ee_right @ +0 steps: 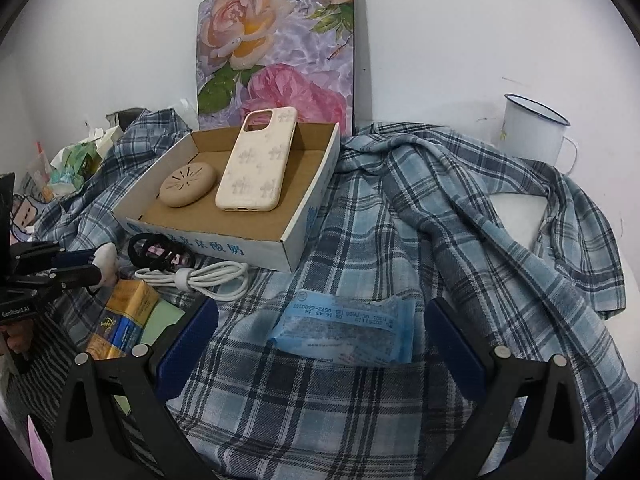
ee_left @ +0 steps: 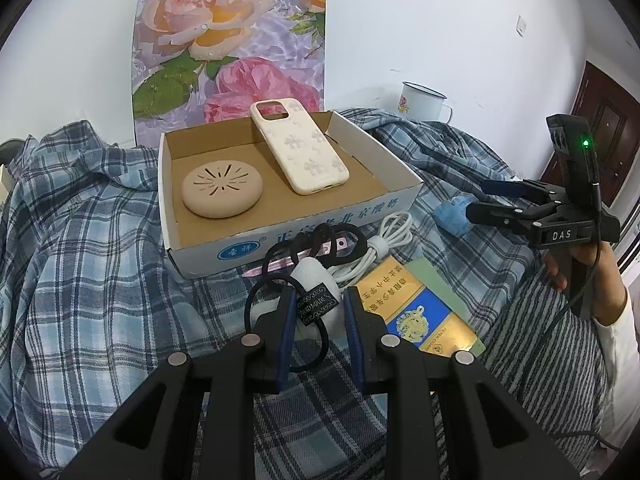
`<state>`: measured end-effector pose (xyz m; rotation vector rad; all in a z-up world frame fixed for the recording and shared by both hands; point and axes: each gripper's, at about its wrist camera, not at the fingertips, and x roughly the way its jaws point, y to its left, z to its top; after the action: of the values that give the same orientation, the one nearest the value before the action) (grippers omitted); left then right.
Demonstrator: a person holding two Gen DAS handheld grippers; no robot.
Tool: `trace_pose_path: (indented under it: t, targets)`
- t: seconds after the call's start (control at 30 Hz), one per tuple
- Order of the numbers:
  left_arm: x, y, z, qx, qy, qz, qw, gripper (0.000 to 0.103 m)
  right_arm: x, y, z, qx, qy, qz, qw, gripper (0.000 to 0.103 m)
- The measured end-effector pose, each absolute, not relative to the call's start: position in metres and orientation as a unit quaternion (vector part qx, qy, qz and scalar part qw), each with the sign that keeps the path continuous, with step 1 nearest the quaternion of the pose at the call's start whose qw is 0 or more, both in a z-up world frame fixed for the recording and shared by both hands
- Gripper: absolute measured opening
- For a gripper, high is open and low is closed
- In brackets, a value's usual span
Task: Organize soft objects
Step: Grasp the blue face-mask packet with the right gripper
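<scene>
A white cardboard box (ee_left: 224,254) (ee_right: 132,216) holds a beige round pad (ee_left: 222,193) (ee_right: 187,189) and a cream phone case (ee_left: 300,146) (ee_right: 256,164). My left gripper (ee_left: 320,300) (ee_right: 94,268) is shut on a white fluffy hair tie with a black band (ee_left: 312,280) (ee_right: 107,258), in front of the box. More black hair ties (ee_left: 320,236) (ee_right: 156,250) and a white cable (ee_left: 384,240) (ee_right: 208,278) lie by the box. My right gripper (ee_right: 320,320) (ee_left: 476,200) is open around a blue packet (ee_right: 348,332) (ee_left: 454,212) on the plaid cloth.
Plaid shirt (ee_left: 80,240) (ee_right: 460,240) covers the surface. A yellow-blue booklet (ee_left: 416,312) (ee_right: 120,316) lies near the cable. A white enamel mug (ee_left: 420,100) (ee_right: 528,128) and a rose picture (ee_left: 228,40) (ee_right: 276,52) stand at the back wall. Clutter (ee_right: 72,164) sits far left.
</scene>
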<state>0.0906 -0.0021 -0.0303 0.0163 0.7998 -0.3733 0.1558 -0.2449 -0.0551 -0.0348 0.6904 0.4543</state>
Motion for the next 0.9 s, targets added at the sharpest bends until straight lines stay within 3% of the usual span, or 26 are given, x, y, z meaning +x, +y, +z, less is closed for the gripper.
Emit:
trace_pose_path:
  t: [0.23, 0.3, 0.43, 0.53, 0.6, 0.9]
  targets:
    - [0.090, -0.002, -0.030, 0.008, 0.387, -0.181, 0.904, 0.025, 0.171, -0.239, -0.067, -0.023, 0.380, 0.225, 0.897, 0.101]
    - [0.091, -0.002, -0.030, 0.008, 0.387, -0.181, 0.904, 0.025, 0.174, -0.238, -0.072, -0.024, 0.393, 0.221, 0.892, 0.091]
    - [0.090, -0.002, -0.030, 0.007, 0.387, -0.181, 0.904, 0.025, 0.179, -0.239, -0.078, -0.019, 0.408, 0.220, 0.886, 0.081]
    - [0.091, -0.002, -0.030, 0.008, 0.387, -0.181, 0.904, 0.025, 0.177, -0.243, -0.077, -0.010, 0.401, 0.223, 0.889, 0.066]
    - [0.090, -0.002, -0.030, 0.008, 0.387, -0.181, 0.904, 0.025, 0.175, -0.245, -0.074, -0.005, 0.394, 0.227, 0.891, 0.050]
    - [0.090, -0.002, -0.030, 0.008, 0.386, -0.180, 0.905, 0.025, 0.165, -0.238, -0.064, -0.023, 0.363, 0.245, 0.899, 0.037]
